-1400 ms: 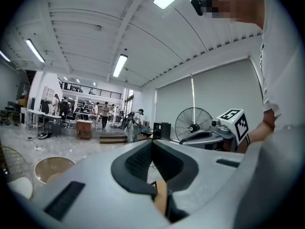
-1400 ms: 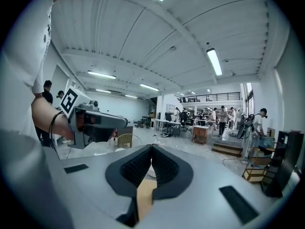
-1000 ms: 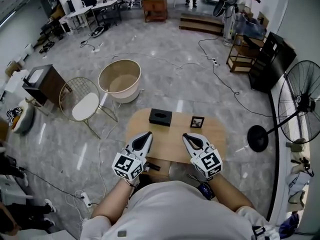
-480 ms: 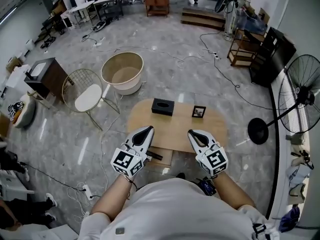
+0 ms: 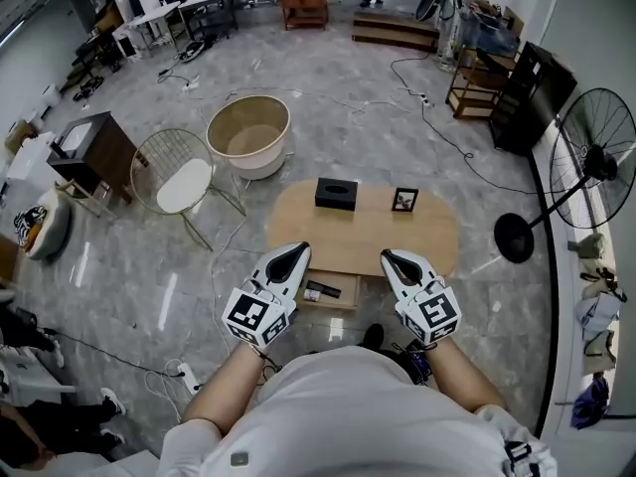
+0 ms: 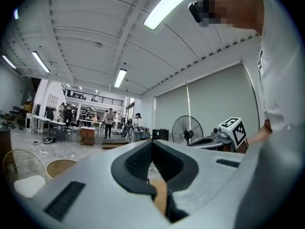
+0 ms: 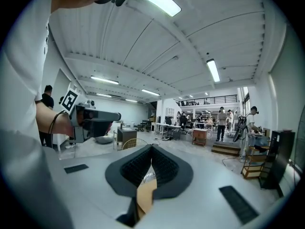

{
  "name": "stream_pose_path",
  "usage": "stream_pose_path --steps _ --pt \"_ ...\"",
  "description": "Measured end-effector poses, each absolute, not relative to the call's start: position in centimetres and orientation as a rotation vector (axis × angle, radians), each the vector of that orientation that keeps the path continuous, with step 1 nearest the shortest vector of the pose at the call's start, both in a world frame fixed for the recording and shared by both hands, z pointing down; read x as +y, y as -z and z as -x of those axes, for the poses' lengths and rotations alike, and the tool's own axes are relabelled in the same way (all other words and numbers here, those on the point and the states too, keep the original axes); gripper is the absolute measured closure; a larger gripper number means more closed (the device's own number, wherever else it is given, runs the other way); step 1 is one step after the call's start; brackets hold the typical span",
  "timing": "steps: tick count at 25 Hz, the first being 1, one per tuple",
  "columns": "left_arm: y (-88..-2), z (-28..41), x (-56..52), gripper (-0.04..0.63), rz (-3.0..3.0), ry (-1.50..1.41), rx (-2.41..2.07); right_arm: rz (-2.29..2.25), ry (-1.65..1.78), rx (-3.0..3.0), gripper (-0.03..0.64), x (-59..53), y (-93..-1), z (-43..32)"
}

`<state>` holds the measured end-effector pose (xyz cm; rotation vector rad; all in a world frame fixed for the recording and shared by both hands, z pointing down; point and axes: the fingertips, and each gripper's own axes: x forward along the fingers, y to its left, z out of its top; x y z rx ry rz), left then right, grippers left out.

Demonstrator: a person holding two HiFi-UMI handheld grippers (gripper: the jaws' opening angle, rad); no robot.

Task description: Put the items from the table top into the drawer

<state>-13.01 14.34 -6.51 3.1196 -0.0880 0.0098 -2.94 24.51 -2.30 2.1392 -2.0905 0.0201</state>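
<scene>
A black box (image 5: 336, 194) and a small framed picture (image 5: 404, 200) stand on the far side of the oval wooden table (image 5: 363, 235). At the table's near edge an open drawer (image 5: 343, 294) holds a dark item (image 5: 320, 291). My left gripper (image 5: 297, 251) hovers over the drawer's left side, shut and empty. My right gripper (image 5: 389, 257) hangs just short of the table's near edge, also shut and empty. Both point level toward the table. The left gripper (image 6: 151, 147) and the right gripper (image 7: 151, 150) show their pads meeting with nothing between them.
A beige round tub (image 5: 248, 132) and a wire chair with a white seat (image 5: 184, 183) stand left of the table. A standing fan (image 5: 596, 152) with its round base (image 5: 514, 238) is to the right. Cables trail over the grey floor. A dark cabinet (image 5: 84, 162) sits far left.
Both grippers have drawn back from over the table top to its near edge, and the view has backed away. More of the open drawer shows now. Jaws stay shut.
</scene>
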Motion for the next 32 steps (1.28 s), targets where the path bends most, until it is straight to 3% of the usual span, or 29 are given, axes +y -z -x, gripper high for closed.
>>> stream_pose_path --steps 13,32 --pt "6.6 20.7 15.0 0.586 -3.12 0.018 -0.025 -2.239 0.016 -2.02 0.589 26.0 2.6 11.3" --pt "7.3 22.5 16.0 0.586 -3.113 0.069 0.014 -2.249 0.049 -1.987 0.589 26.7 3.9 13.6"
